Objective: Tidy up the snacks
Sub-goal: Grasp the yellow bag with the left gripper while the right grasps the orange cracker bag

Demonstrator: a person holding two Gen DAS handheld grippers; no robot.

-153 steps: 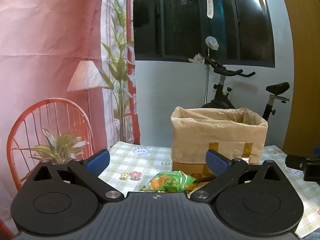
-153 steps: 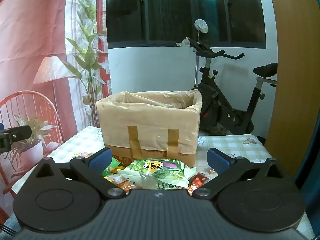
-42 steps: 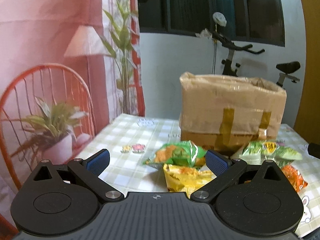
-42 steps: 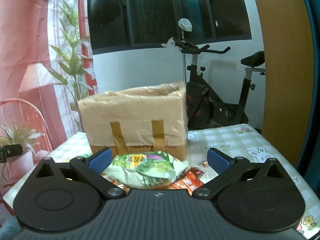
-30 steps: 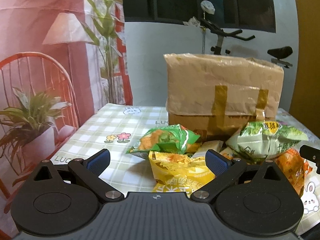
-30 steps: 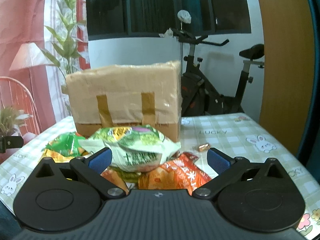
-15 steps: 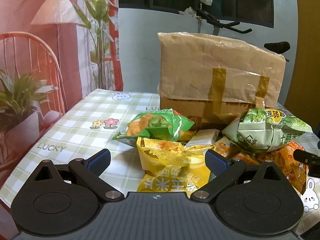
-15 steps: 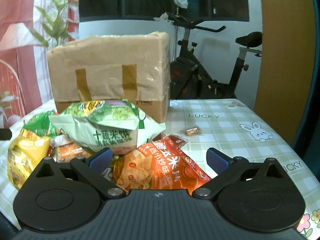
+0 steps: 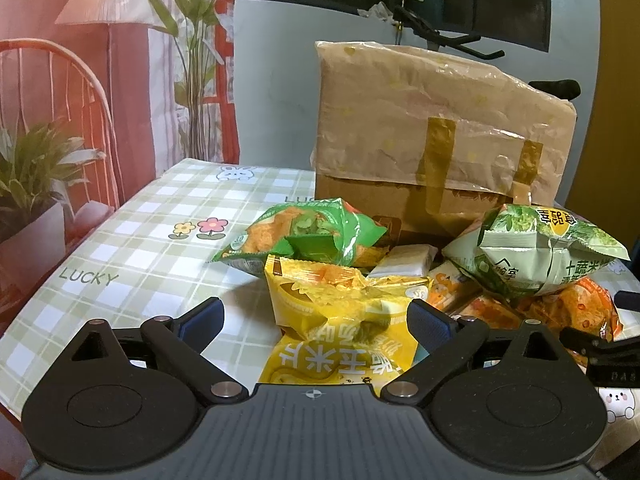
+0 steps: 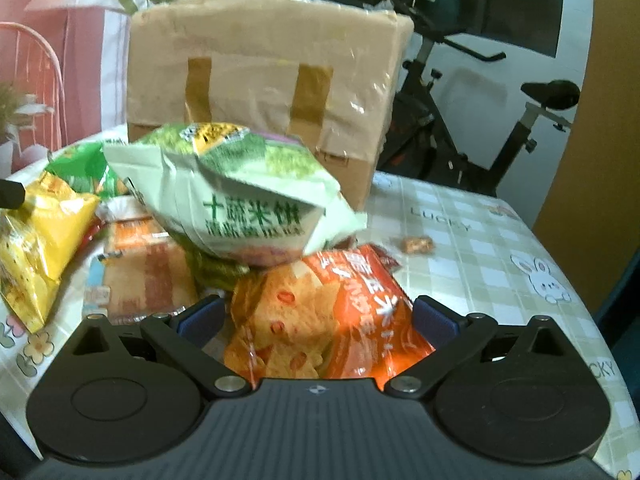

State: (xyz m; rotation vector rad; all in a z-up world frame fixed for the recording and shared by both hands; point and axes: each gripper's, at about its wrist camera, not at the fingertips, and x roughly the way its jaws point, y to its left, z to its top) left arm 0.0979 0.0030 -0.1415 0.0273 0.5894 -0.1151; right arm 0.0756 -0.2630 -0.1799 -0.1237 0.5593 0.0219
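A: Step in hand?
B: Approach. Left gripper (image 9: 312, 316) spread around yellow bag (image 9: 340, 320), lower centre of frame; right gripper (image 10: 316, 316) spread around orange bag (image 10: 320, 320), lower centre.
A: Next move?
B: Close, lift, carry to cardboard box (image 9: 432, 140), upper right.

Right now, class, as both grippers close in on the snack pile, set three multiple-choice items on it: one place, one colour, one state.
1. Where is the cardboard box?
A. behind the snacks
B. under the table
C. beside the lamp

2. What colour is the packet between the left gripper fingers?
A. blue
B. yellow
C. black

3. How is the right gripper?
A. shut on a packet
B. out of view
C. open around the orange packet

Answers: A, the box rises behind the pile; B, its wrapper is yellow; C, the fingers stand wide on both sides.
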